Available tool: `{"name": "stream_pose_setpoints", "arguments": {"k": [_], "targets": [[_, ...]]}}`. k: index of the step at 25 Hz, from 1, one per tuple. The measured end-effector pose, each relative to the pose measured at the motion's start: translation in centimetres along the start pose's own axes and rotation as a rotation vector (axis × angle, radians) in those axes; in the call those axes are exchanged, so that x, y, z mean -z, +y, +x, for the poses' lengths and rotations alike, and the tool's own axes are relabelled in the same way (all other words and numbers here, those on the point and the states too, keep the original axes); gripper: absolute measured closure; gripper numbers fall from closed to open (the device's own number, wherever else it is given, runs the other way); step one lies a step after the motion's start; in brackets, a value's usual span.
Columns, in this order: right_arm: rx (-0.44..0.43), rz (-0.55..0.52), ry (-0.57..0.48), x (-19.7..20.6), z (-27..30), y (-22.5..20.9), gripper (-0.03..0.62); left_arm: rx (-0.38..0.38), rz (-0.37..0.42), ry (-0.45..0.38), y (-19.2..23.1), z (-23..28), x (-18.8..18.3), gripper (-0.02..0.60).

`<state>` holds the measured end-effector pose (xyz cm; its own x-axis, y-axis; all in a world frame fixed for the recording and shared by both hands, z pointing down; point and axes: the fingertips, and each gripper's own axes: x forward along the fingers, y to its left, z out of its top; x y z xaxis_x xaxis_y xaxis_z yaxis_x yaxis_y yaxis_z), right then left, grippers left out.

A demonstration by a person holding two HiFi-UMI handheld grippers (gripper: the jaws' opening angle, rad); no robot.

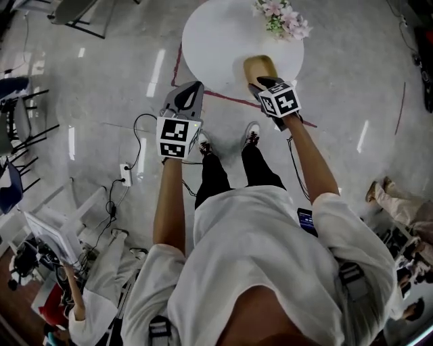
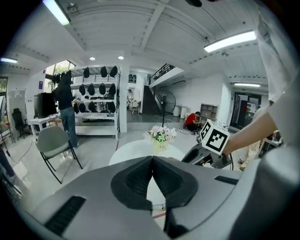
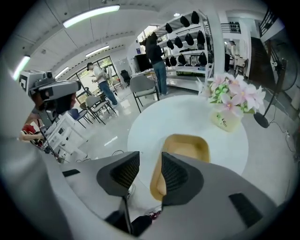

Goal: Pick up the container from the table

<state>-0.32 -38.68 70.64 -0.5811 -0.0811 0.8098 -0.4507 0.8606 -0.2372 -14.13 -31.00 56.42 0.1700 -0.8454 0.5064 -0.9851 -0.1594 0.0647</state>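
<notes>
A tan, tray-like container (image 1: 259,67) lies on the near side of the round white table (image 1: 216,40). My right gripper (image 1: 265,84) hangs just above the container's near end, tilted downward. In the right gripper view its jaws (image 3: 151,161) stand open with nothing between them; the container (image 3: 187,147) lies just beyond, partly hidden behind the right-hand jaw. My left gripper (image 1: 184,96) hovers over the floor by the table's near-left edge. Its jaws (image 2: 152,160) meet, shut and empty, with the table (image 2: 133,152) ahead.
A pot of pink flowers (image 1: 283,19) stands at the table's far side, beyond the container. A red tape line (image 1: 223,96) runs on the floor by the table. Cables and a power strip (image 1: 126,174) lie at the left. Chairs (image 2: 54,143), shelves and people are farther off.
</notes>
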Motion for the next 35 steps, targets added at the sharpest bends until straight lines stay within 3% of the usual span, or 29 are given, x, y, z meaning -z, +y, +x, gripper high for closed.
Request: {"name": "stream_pose_setpoints", "arguments": {"k": [7, 16, 25, 35], "targets": [[0.036, 0.034, 0.107, 1.7, 5.4, -1.3, 0.424, 0.015, -0.042, 0.057, 2.0, 2.5, 3.4, 0.568], [0.061, -0.03, 0.242, 2.4, 8.7, -2.7, 0.431, 0.049, -0.05, 0.106, 2.6, 4.3, 5.9, 0.568], [0.149, -0.139, 0.313, 3.0, 8.7, -3.8, 0.558, 0.036, -0.074, 0.121, 3.3, 3.2, 7.0, 0.568], [0.16, -0.235, 0.199, -0.4, 3.9, -2.6, 0.577, 0.022, -0.017, 0.065, 2.6, 1.1, 3.6, 0.568]]}}
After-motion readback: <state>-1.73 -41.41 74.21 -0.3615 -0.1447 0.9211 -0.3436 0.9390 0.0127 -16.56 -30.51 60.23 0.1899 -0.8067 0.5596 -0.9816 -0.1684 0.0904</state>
